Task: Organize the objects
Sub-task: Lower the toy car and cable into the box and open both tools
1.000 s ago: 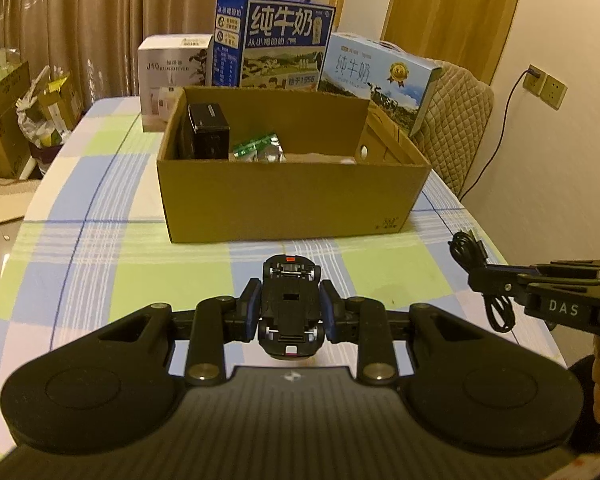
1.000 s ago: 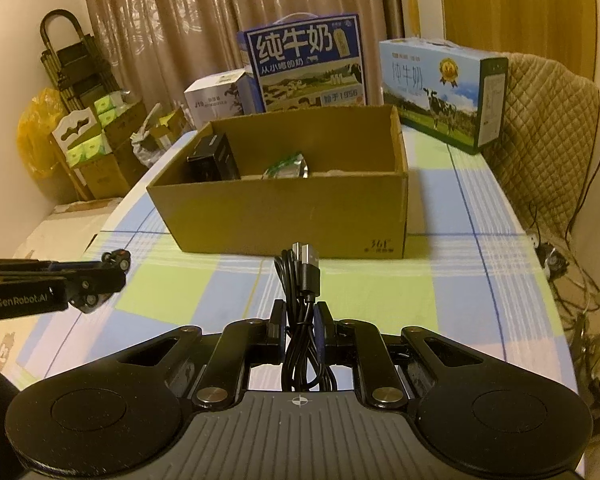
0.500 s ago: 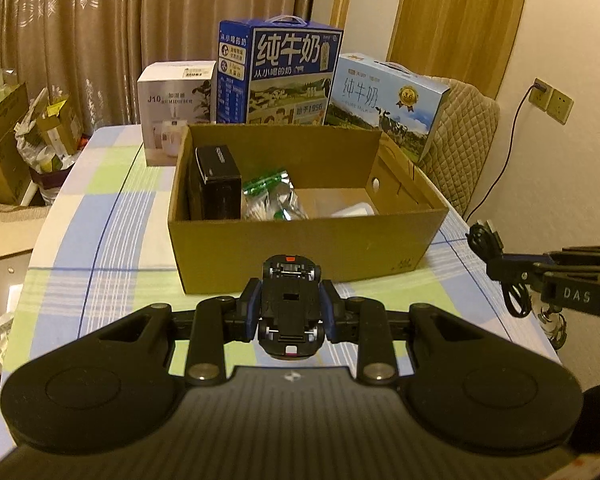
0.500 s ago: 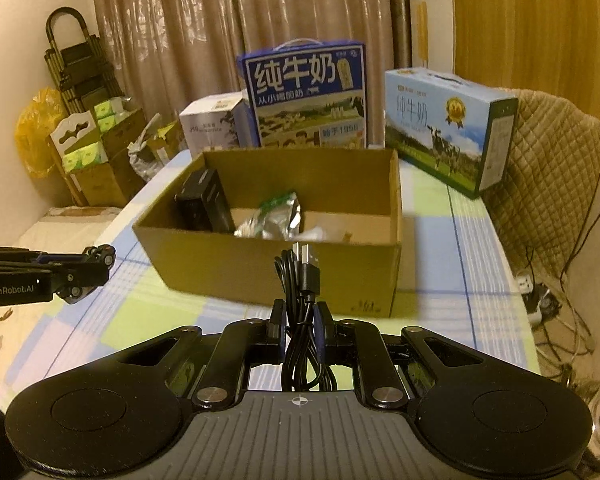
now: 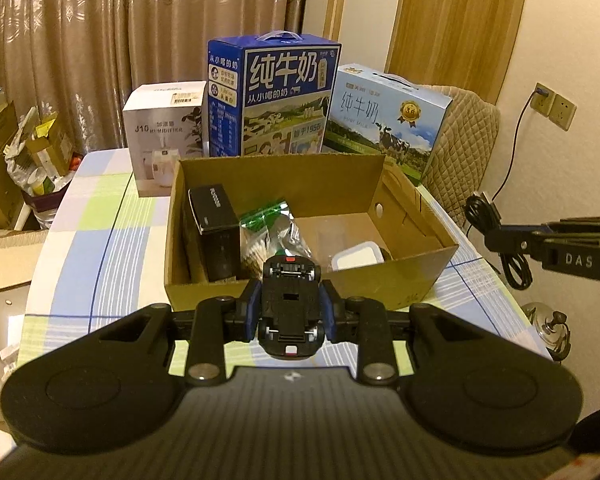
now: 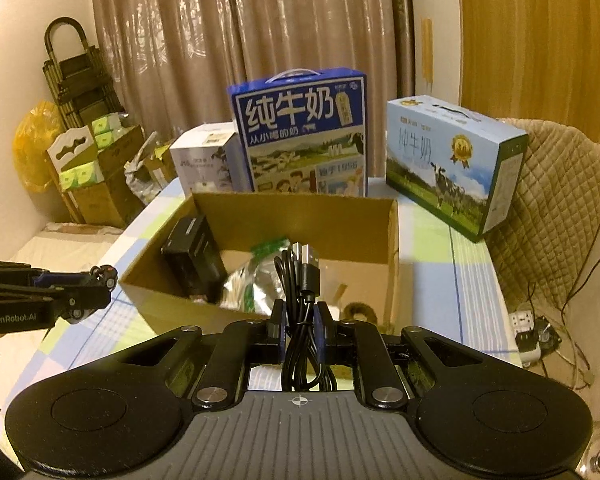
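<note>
My left gripper [image 5: 291, 312] is shut on a small black toy car [image 5: 291, 306], held belly-up just before the near wall of an open cardboard box [image 5: 412, 276]. My right gripper [image 6: 300, 330] is shut on a coiled black USB cable [image 6: 302, 280], hovering over the box's [image 6: 156, 272] near rim. Inside the box lie a black box [image 5: 216, 232], a green and silver foil pack [image 5: 274, 228] and a white lidded container [image 5: 358, 260]. The right gripper and cable [image 5: 496, 232] show at the left wrist view's right edge; the left gripper [image 6: 100, 284] shows at the right wrist view's left edge.
Behind the box stand a white humidifier carton [image 5: 164, 136], a tall blue milk carton [image 5: 272, 96] and a pale blue milk carton [image 5: 384, 120] on the checked tablecloth [image 5: 100, 216]. A quilted chair [image 6: 556, 208] is to the right; boxes and a folding cart [image 6: 80, 80] crowd the floor at left.
Both grippers have risen and moved toward the cardboard box with their loads. More of the box's inside now shows, including the white container.
</note>
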